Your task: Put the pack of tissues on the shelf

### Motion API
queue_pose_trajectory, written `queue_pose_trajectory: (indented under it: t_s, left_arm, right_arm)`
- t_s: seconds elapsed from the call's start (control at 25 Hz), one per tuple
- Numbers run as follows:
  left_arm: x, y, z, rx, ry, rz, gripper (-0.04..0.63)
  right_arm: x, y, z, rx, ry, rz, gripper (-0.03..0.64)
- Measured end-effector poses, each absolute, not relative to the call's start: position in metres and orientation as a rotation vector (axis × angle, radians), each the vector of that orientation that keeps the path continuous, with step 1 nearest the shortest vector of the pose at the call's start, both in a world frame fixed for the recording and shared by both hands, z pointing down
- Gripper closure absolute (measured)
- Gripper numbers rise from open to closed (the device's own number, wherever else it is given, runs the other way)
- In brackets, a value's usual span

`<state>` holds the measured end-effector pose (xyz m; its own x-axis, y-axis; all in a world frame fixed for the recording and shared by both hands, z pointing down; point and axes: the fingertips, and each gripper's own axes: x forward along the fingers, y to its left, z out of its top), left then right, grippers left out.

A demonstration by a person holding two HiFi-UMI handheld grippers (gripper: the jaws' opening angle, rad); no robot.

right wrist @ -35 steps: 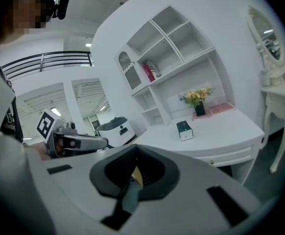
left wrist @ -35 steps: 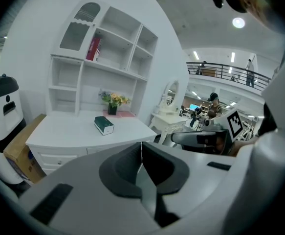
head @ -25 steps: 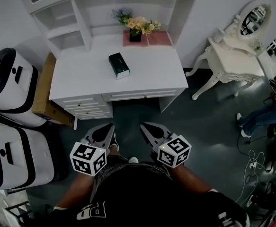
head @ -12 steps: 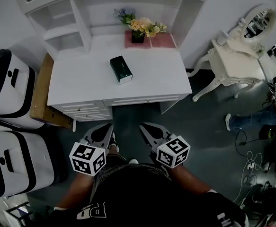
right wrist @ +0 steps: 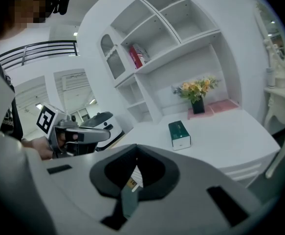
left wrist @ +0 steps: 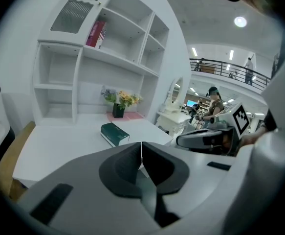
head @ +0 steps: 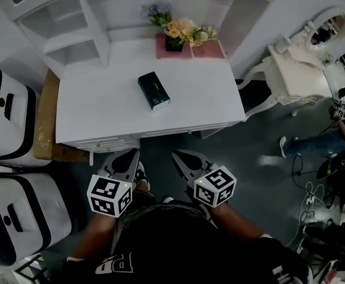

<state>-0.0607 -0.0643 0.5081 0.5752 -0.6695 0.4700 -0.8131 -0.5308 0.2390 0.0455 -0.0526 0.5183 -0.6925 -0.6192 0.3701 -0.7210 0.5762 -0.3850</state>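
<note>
While the pack of tissues waits untouched, the scene reads from the left like this: two white-and-black machines (head: 9, 114) stand on the floor, and a cardboard box (head: 42, 129) is wedged between them and the white surface (head: 95, 114). The shelf (head: 71, 37) rises from the back left of that surface, and its open compartments look bare, which makes them a ready spot for the pack.

The pack of tissues (head: 154, 91) lies flat near the middle of the surface, out in the open with nothing crowding it, so either side can be reached. It is a dark green box. Its long axis runs away from the person, with the near end swung a little to the right and the far end pointing roughly toward the shelf. Behind it and further right, a pot of flowers (head: 183, 33) sits on a pink mat (head: 210, 49) against the back wall, clear of any path to the shelf. A white dressing table (head: 299, 76) stands apart on the far right.

Down by the person's body, the left claw (head: 131, 157) is held low in front of the surface, jaws pressed together on nothing. The right claw (head: 179, 158) is beside it, also pressed together and empty. Both point toward the surface and are well apart from the pack, so this looks like the approach, with the pickup not yet begun.
</note>
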Motion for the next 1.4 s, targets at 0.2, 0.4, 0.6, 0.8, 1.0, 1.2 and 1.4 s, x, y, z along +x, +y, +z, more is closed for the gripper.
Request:
queue_pose_trajectory:
  t_s: [0.2, 0.4, 0.6, 0.8, 1.0, 1.2, 1.4]
  left_arm:
    - [-0.077, -0.097, 0.509, 2.382, -1.164, 0.450, 0.578]
    - [-0.095, -0.119, 0.516, 2.385, -1.106, 0.461, 0.578]
    - [-0.114, -0.156, 0.510, 2.421, -1.070, 0.453, 0.578]
    - [-0.121, -0.186, 0.500, 2.476, -1.020, 0.423, 0.578]
    - [-0.125, -0.198, 0.515, 2.488, -0.963, 0.478, 0.578]
    - [-0.117, -0.205, 0.525, 2.489, -0.915, 0.528, 0.578]
    - [-0.104, -0.217, 0.528, 2.497, -0.912, 0.548, 0.578]
  right_arm:
    - [0.029, -0.088, 0.519, 1.137, -2.581, 0.740, 0.606]
    - [0.027, -0.128, 0.518, 1.224, -2.522, 0.709, 0.606]
    - [0.012, -0.152, 0.517, 1.249, -2.469, 0.679, 0.605]
    - [0.007, -0.181, 0.515, 1.309, -2.420, 0.626, 0.605]
    - [0.008, -0.201, 0.521, 1.365, -2.373, 0.554, 0.604]
    - [0.010, -0.207, 0.536, 1.383, -2.340, 0.558, 0.602]
    - [0.019, -0.214, 0.556, 1.399, -2.324, 0.603, 0.595]
